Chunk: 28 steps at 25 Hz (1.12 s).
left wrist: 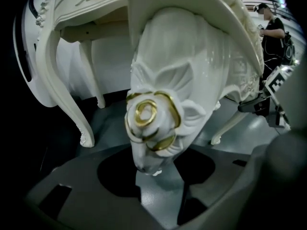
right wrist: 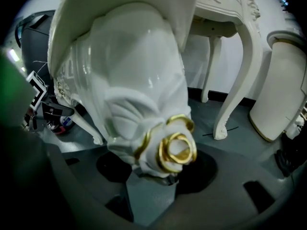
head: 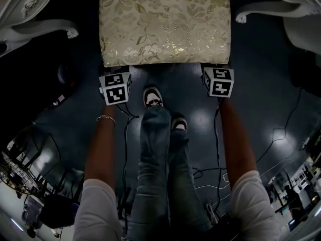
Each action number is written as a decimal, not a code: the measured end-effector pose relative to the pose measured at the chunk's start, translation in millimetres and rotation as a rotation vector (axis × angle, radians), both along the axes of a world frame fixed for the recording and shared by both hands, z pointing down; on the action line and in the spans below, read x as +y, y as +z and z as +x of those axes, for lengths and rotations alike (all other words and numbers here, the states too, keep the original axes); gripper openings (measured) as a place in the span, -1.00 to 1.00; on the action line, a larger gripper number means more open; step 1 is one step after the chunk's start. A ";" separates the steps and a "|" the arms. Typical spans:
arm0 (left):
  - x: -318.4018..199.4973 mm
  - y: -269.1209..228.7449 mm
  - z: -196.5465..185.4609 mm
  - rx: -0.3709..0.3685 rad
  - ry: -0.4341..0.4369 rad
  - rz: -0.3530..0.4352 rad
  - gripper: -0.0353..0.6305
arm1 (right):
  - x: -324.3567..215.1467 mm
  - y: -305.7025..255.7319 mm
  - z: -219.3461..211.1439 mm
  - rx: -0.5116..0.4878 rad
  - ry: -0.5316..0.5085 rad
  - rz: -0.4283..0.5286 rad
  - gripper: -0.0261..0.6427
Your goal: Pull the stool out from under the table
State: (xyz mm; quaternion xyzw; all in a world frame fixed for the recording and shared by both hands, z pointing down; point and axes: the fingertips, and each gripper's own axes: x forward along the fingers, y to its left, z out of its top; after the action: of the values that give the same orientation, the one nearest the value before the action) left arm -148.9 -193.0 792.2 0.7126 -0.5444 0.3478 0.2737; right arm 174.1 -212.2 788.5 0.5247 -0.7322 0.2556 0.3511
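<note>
my left hand-held gripper (left wrist: pixel 154 188) has its grey jaws closed narrowly on the carved knee of the stool's near left leg (left wrist: pixel 154 121), right at the white rose with gold edging. my right hand-held gripper (right wrist: pixel 152 190) grips the matching gold-trimmed rose on the near right leg (right wrist: pixel 146 104) the same way. from above, both marker cubes sit tight against the two near corners of the stool (head: pixel 164 24), one at each end of its near edge, with my forearms running straight back from them.

the stool's cream and gold floral cushion lies in plain view just ahead of my shoes (head: pixel 153 97). it stands on the dark grey surface (head: pixel 251 119) between the two curved white table legs (head: pixel 50 28), which flank its far corners, one on each side. thin cables (head: pixel 282 134) trail over the surface to my right. in the left gripper view, a person in dark clothes (left wrist: pixel 272 35) stands far behind.
</note>
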 end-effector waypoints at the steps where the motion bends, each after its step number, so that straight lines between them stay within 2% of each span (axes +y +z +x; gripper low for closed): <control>1: 1.9 0.4 0.4 0.001 -0.003 0.000 -0.23 | 0.1 0.0 0.5 0.001 -0.004 -0.002 -0.23; 12: 6.4 0.4 2.3 -0.004 -0.015 -0.040 -0.23 | 0.9 0.5 2.2 0.010 -0.036 -0.036 -0.22; 19: 11.9 -0.7 5.5 -0.003 -0.045 -0.049 -0.23 | -7.8 -1.3 3.3 0.014 -0.085 -0.024 -0.22; 24: 4.8 -0.2 1.7 -0.016 -0.017 -0.044 -0.23 | -4.9 3.0 1.0 0.002 -0.049 -0.028 -0.22; 28: 2.7 -0.5 -5.1 -0.036 0.031 -0.077 -0.23 | 9.4 8.6 -3.8 -0.005 -0.005 -0.066 -0.22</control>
State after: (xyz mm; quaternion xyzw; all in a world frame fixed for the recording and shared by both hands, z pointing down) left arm -154.0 -190.3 791.7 0.7034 -0.5244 0.3854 0.2859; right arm 170.3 -202.8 797.1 0.5101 -0.7256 0.2803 0.3670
